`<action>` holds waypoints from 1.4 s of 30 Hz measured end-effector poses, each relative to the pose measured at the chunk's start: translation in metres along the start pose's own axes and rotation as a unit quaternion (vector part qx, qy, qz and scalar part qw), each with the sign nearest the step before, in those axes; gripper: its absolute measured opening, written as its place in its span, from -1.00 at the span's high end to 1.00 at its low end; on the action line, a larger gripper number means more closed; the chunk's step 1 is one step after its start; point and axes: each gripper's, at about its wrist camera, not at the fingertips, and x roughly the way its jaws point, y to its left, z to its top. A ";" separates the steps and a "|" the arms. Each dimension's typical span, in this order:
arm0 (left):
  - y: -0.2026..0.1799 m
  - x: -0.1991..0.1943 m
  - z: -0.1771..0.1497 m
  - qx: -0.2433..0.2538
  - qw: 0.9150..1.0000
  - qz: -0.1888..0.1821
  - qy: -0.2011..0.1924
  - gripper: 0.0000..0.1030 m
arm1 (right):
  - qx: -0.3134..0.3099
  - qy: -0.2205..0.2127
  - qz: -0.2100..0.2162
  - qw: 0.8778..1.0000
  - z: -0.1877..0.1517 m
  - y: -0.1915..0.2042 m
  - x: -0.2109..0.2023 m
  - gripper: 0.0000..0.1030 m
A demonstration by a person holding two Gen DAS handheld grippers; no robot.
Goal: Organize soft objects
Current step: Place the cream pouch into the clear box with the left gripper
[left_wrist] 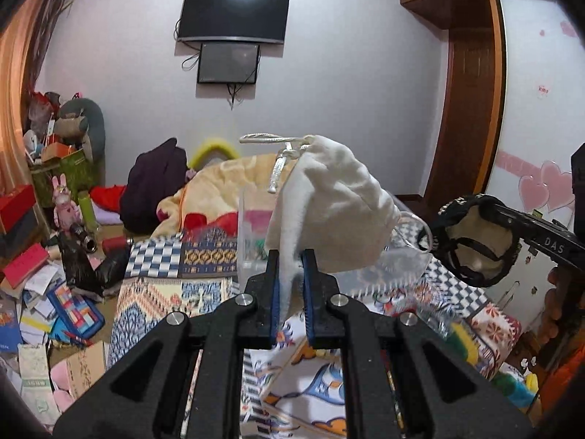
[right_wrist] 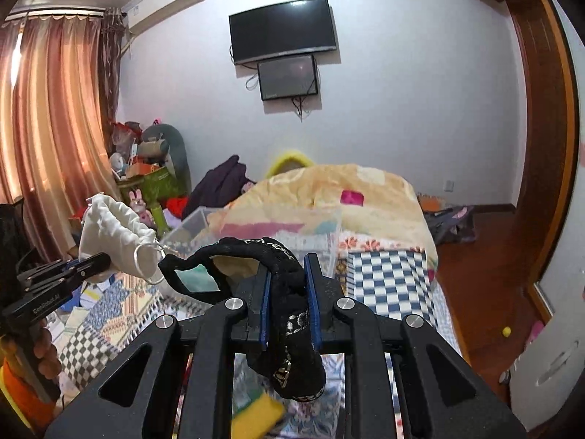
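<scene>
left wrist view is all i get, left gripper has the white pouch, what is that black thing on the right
Observer: A black lace garment, clamped between the right gripper pads; the right wrist view shows it draping below the fingers.
Operator: is the clear bin close to it
Observer: Yes, the clear plastic bin sits on the bed just ahead of the right gripper, against the yellow blanket.
Operator: anything on the floor that side
Observer: A small yellow ball lies on the wood floor near the white door, which your view lacks.
Operator: how does my pouch look from there
Observer: The white pouch hangs from the left gripper, its drawstring loop toward the lace garment.
</scene>
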 end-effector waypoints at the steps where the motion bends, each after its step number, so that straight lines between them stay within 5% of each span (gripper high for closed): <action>1: 0.000 0.001 0.004 0.003 1.000 0.001 -0.003 0.80 | -0.002 -0.004 0.000 1.000 0.002 0.001 0.001 0.70; 14: 0.008 0.049 0.029 0.011 0.999 0.031 0.023 0.80 | -0.054 -0.018 -0.017 0.998 0.029 0.021 0.040 0.70; 38: -0.005 0.131 0.017 0.025 0.990 0.022 0.135 0.79 | -0.075 0.107 -0.018 0.991 0.010 0.022 0.113 0.70; 42: -0.005 0.127 0.017 0.021 0.990 0.014 0.136 0.50 | -0.083 0.114 -0.015 0.990 0.010 0.024 0.112 0.70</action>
